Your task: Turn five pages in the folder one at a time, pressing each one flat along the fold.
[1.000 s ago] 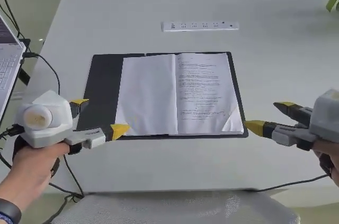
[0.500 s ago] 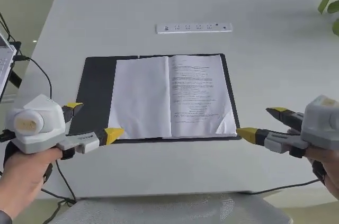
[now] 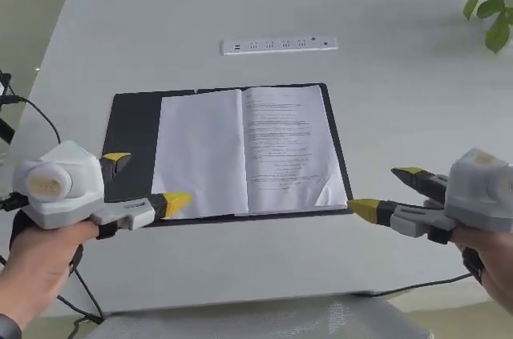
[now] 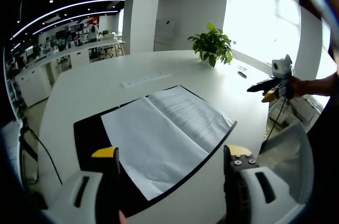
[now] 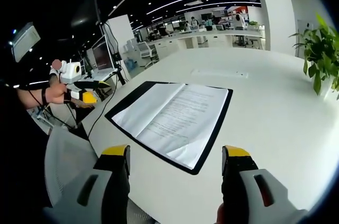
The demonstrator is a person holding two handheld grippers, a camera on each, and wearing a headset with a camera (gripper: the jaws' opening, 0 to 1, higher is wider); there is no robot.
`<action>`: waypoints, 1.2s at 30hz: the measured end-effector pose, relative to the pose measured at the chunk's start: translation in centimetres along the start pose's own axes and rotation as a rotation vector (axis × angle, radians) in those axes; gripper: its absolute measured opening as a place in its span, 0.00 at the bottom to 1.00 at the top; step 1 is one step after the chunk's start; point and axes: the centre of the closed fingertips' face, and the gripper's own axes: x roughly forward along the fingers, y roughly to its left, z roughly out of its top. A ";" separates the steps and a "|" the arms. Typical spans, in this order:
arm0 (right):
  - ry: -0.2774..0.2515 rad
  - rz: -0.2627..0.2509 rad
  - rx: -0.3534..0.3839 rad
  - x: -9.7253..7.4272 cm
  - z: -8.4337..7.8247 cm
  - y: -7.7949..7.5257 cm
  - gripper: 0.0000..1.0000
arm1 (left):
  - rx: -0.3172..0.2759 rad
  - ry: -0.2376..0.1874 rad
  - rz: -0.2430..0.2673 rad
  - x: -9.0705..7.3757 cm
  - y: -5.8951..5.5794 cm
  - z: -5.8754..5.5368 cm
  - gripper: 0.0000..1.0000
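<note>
My right gripper [image 3: 385, 191]: jaws spread wide, nothing between them, held just off the folder's near right corner. My left gripper [image 3: 148, 179]: jaws also wide apart and empty, at the folder's near left corner, 1 tip over the black cover.

The folder [image 3: 132, 139] lies open and flat on the table [image 3: 401, 90] in front of me. A blank sheet [image 3: 196, 151] covers the folder's left half and a printed page [image 3: 284, 143] its right half, with the fold [image 3: 243, 151] down the middle. The printed page's near right corner curls up a little.

Judgement: I am between turns, lining up for 1. I cannot tell how many of the 5 are done. Next move calls for the right gripper to go in at that lifted corner, pinch 1 sheet only, carry it across to the folder's left half, then press along the fold.

The power strip [image 3: 279, 45] sits beyond the folder's far edge.
</note>
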 end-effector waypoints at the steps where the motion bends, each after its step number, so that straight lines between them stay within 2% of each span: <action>1: -0.001 0.000 0.002 -0.1 -0.1 -0.1 0.69 | 0.003 -0.001 -0.012 0.3 -0.3 0.2 0.80; 14: -0.012 -0.008 0.034 -0.6 -0.7 -0.6 0.69 | 0.060 -0.020 -0.119 4.8 -4.2 3.2 0.80; 22: -0.013 -0.007 0.035 -0.8 -0.9 -0.5 0.69 | 0.097 -0.013 -0.166 7.6 -6.4 4.2 0.79; 32: -0.024 -0.007 0.043 -1.0 -0.8 -0.8 0.69 | 0.110 -0.020 -0.218 10.6 -9.2 5.5 0.78; 36: -0.021 -0.007 0.042 -1.0 -0.8 -0.8 0.69 | 0.122 -0.011 -0.237 12.0 -10.1 5.6 0.78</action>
